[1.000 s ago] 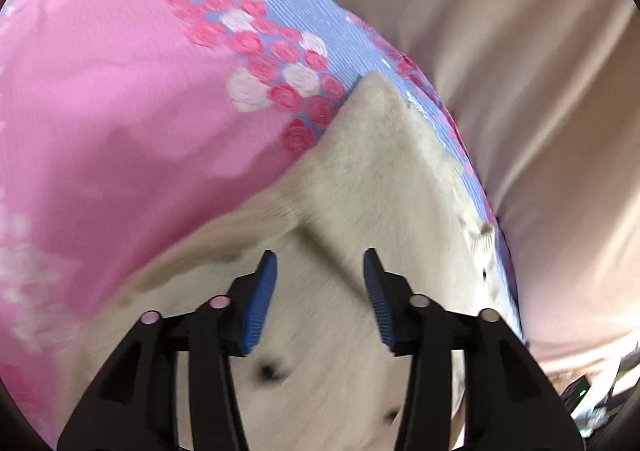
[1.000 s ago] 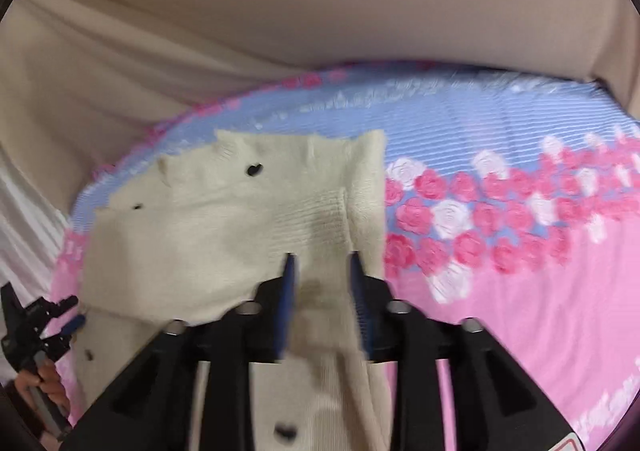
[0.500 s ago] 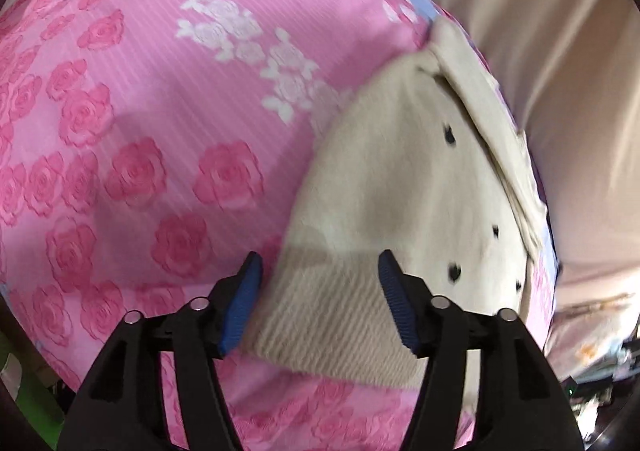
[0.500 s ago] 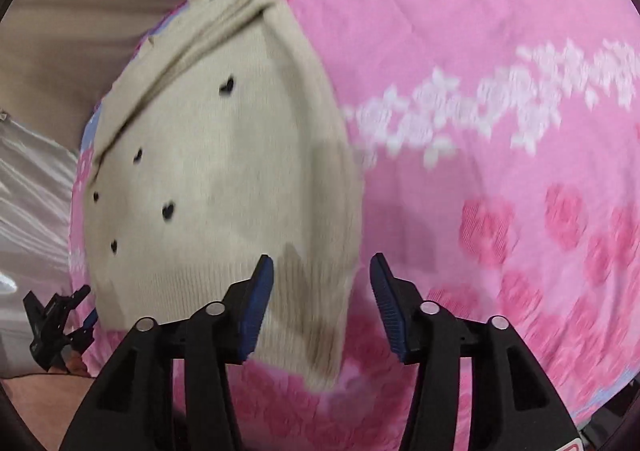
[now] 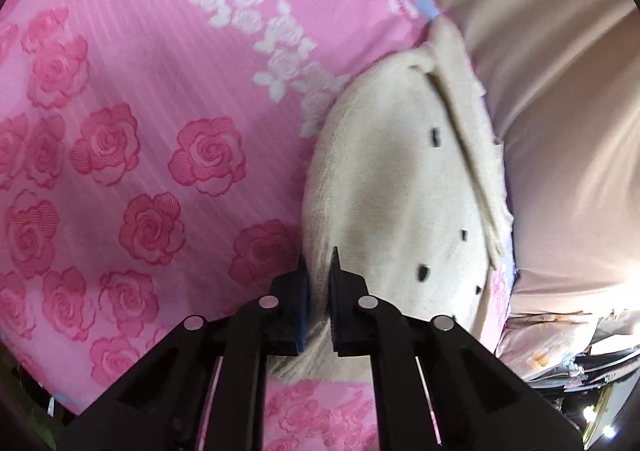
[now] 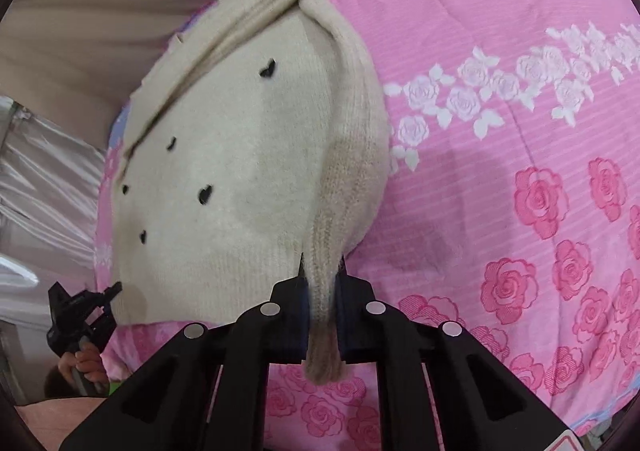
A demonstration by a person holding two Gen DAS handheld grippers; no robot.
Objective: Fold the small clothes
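Both grippers are clamped on the near hem of the cream sweater [image 6: 224,171]: right gripper [image 6: 322,291] pinches the ribbed corner, left gripper [image 5: 318,291] bites the opposite hem corner. From that hem the sweater's long axis runs straight away across the pink floral sheet [image 5: 140,111] toward the collar, by the beige fabric [image 5: 560,91]. Neither hand's really nearer.

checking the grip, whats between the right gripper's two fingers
The ribbed hem edge of the cream sweater, pinched in the right gripper; seen in the right wrist view.
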